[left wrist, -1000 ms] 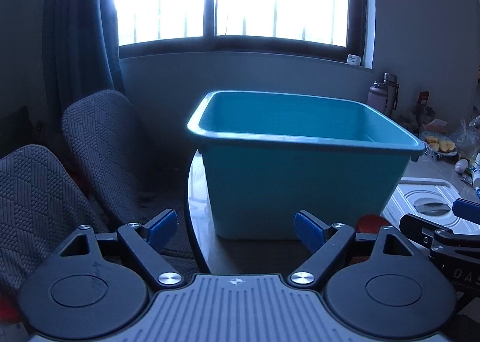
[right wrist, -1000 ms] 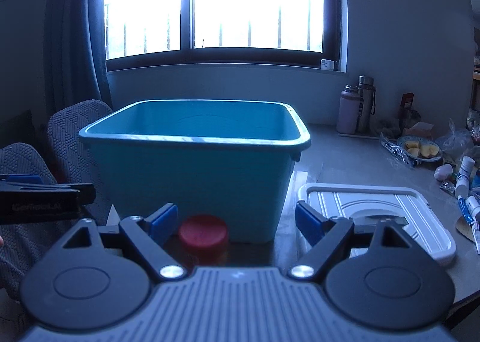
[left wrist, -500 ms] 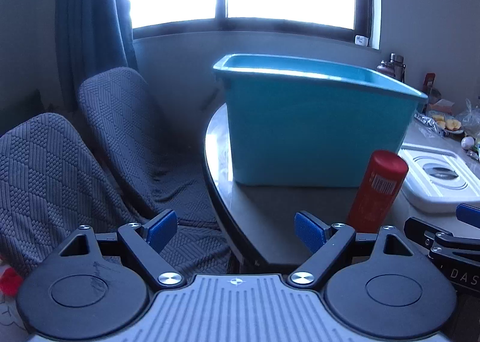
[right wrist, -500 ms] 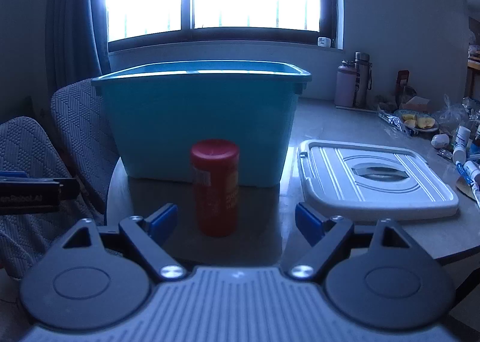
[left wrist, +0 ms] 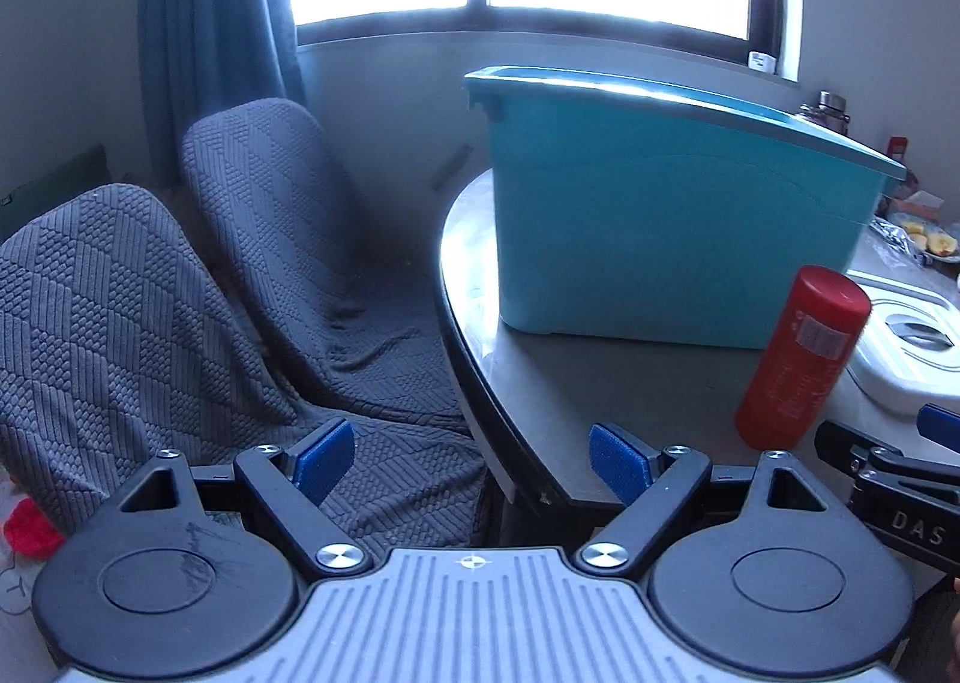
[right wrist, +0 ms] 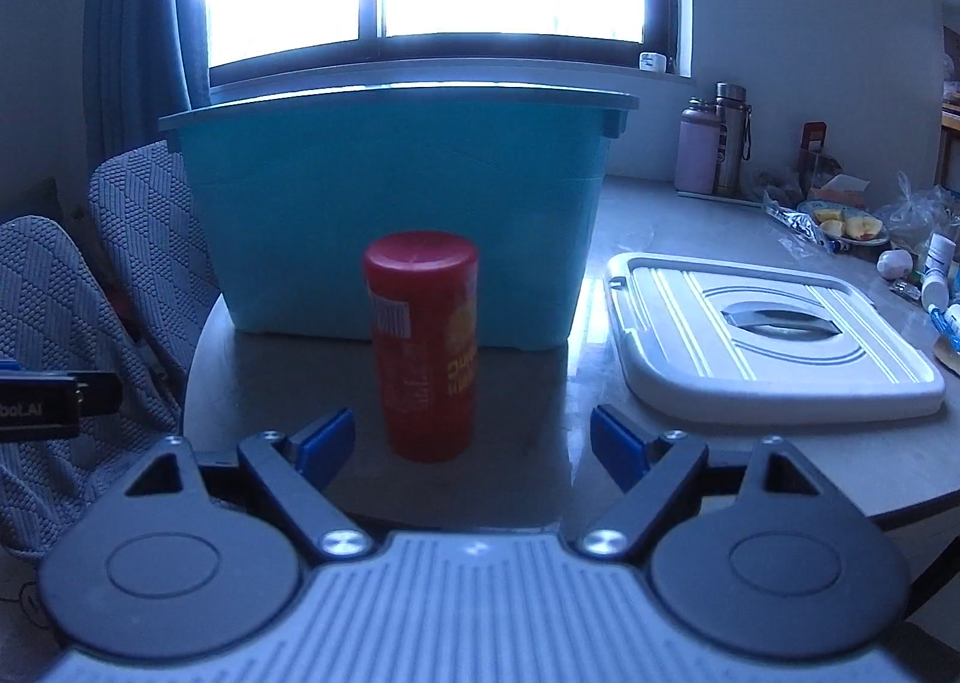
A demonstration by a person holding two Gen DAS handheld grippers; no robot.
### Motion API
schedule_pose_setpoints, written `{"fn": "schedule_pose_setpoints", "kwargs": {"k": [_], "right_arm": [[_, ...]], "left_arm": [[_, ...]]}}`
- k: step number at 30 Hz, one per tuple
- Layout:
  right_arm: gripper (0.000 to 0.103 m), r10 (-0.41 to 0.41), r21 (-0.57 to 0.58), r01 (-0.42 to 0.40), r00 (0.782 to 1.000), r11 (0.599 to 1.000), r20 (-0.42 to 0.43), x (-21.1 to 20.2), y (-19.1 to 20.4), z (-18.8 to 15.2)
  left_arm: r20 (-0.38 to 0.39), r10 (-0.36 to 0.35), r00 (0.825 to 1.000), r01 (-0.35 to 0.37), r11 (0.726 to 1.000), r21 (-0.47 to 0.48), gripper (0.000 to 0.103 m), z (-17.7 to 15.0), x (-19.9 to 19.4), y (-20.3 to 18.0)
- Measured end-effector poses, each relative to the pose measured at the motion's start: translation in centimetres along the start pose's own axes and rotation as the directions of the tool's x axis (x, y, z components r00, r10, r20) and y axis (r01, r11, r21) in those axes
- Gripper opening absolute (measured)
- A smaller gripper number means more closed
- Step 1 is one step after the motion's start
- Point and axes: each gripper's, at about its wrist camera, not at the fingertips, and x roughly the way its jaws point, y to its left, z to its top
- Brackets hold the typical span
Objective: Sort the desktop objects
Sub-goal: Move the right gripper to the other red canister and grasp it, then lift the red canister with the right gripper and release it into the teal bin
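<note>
A red cylindrical can [right wrist: 423,344] with a barcode stands upright on the grey table, in front of a large teal plastic bin [right wrist: 396,215]. My right gripper [right wrist: 471,446] is open and level with the table, the can standing just beyond its fingertips and a little left of centre. My left gripper [left wrist: 471,458] is open and holds nothing; it hangs off the table's left edge, with the red can [left wrist: 801,368] to its right and the teal bin [left wrist: 672,227] farther back. The right gripper's fingers [left wrist: 888,461] show at the left wrist view's right edge.
A white bin lid [right wrist: 768,332] lies flat to the right of the can. Bottles [right wrist: 714,143], a plate of fruit [right wrist: 846,227] and small tubes [right wrist: 936,275] crowd the far right of the table. Two grey covered chairs [left wrist: 180,293] stand left of the table edge [left wrist: 474,359].
Both grippers have dropped lower and pulled back from the bin. The red can, seen from above a second ago, now stands full height in front of the right gripper.
</note>
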Motion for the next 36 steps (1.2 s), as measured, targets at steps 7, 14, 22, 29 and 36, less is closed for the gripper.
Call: {"fn": "schedule_pose_setpoints", "kwargs": {"k": [7,14,22,29,36], "right_arm": [[0.085,0.028,-0.010,-0.028,1.000,1.000,-0.003,2.7,0.5,0.8],[0.085,0.043,-0.016,-0.043,0.999,0.999,0.011,4.9,0.9,1.8],[0.049,0.050,-0.052,-0.049,0.999,0.997,0.013,4.9,1.4,2.2],[0.049,0.041,-0.038,-0.040,0.999,0.998,0.030,2.6,1.0,2.8],[0.049,0.039,-0.028,-0.037,0.997,0.999,0.068,-0.3,0.4,4.0]], "left_arm": [[-0.003,0.032,0.999,-0.032,0.999,-0.009,0.087,1.1,0.9,-0.3],[-0.015,0.058,0.998,-0.058,0.998,-0.018,0.087,1.6,1.5,-0.5],[-0.003,0.070,0.998,-0.070,0.997,-0.013,0.087,1.8,1.0,-1.1],[0.020,0.055,0.998,-0.055,0.998,-0.020,0.087,1.6,0.0,-1.2],[0.044,0.025,0.999,-0.024,0.999,-0.023,0.087,1.4,-1.7,-1.5]]}}
